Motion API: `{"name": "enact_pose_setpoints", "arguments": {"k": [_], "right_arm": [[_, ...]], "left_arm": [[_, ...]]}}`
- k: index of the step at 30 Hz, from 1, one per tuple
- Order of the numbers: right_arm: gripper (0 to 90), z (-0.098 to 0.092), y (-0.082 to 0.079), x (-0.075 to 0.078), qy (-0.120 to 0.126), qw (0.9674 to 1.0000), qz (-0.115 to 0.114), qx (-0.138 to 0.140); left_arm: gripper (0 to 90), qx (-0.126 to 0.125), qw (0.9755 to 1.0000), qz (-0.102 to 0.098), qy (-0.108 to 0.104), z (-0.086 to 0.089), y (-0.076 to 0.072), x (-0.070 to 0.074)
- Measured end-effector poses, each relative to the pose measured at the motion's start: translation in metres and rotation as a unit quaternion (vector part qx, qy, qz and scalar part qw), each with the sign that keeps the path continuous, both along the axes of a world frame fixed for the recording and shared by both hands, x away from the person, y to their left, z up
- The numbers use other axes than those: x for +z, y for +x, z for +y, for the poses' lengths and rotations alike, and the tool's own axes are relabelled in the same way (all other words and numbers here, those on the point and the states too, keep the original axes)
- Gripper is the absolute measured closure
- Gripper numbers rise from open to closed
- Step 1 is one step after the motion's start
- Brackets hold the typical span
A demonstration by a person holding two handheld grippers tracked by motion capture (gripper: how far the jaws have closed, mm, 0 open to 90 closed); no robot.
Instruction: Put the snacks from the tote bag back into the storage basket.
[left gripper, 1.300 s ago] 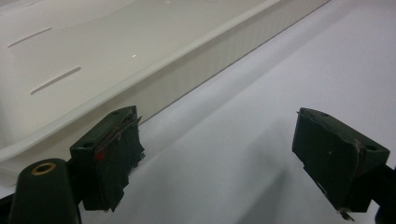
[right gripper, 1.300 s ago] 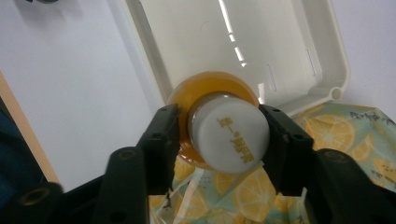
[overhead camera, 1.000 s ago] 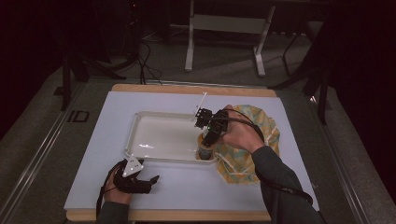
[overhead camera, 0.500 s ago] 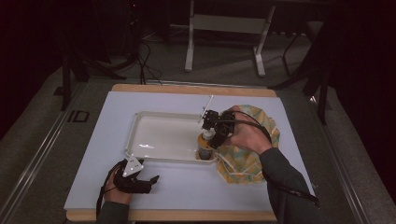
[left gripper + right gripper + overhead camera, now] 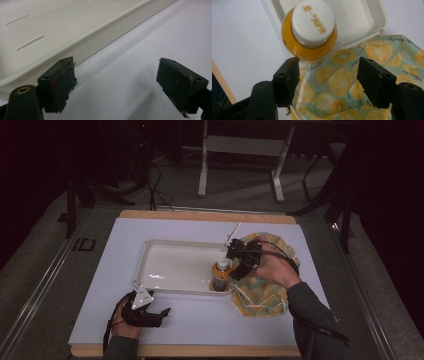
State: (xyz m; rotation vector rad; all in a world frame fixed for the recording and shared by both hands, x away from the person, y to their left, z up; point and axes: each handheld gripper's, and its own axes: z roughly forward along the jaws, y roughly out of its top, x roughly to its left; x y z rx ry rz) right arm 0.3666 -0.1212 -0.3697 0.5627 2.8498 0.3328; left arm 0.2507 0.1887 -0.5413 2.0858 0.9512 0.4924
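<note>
A small orange juice bottle (image 5: 220,276) with a white cap stands upright in the near right corner of a white tray (image 5: 150,246). My right gripper (image 5: 235,269) hovers just right of it, over a lemon-print bag (image 5: 260,292). Its jaws have just been opening and stand open. In the right gripper view the bottle (image 5: 312,27) lies beyond the right gripper (image 5: 328,75), not between the jaws, with the bag (image 5: 342,82) below. My left gripper (image 5: 161,312) rests open on the white mat near the tray's front left corner. The left gripper (image 5: 116,82) holds nothing, and the tray's wall (image 5: 100,37) runs ahead of it.
The white mat (image 5: 200,325) covers a wooden board on a grey floor. A white stick (image 5: 231,236) leans up behind the tray's far right corner. Metal frame legs (image 5: 202,175) stand beyond the board.
My right gripper has let go of the bottle and drawn back to the right over the bag. The bottle stays standing in the tray corner. The left gripper has kept still.
</note>
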Motion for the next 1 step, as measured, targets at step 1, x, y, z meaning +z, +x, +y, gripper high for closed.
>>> {"name": "enact_pose_setpoints", "arguments": {"k": [1], "right_arm": [[34.3, -0.0009, -0.0006, -0.0006, 0.001, 1.0000, -0.001, 0.000]], "left_arm": [[15.7, 0.000, 1.0000, 0.000, 0.000, 0.0001, 0.0000, 0.0001]]}}
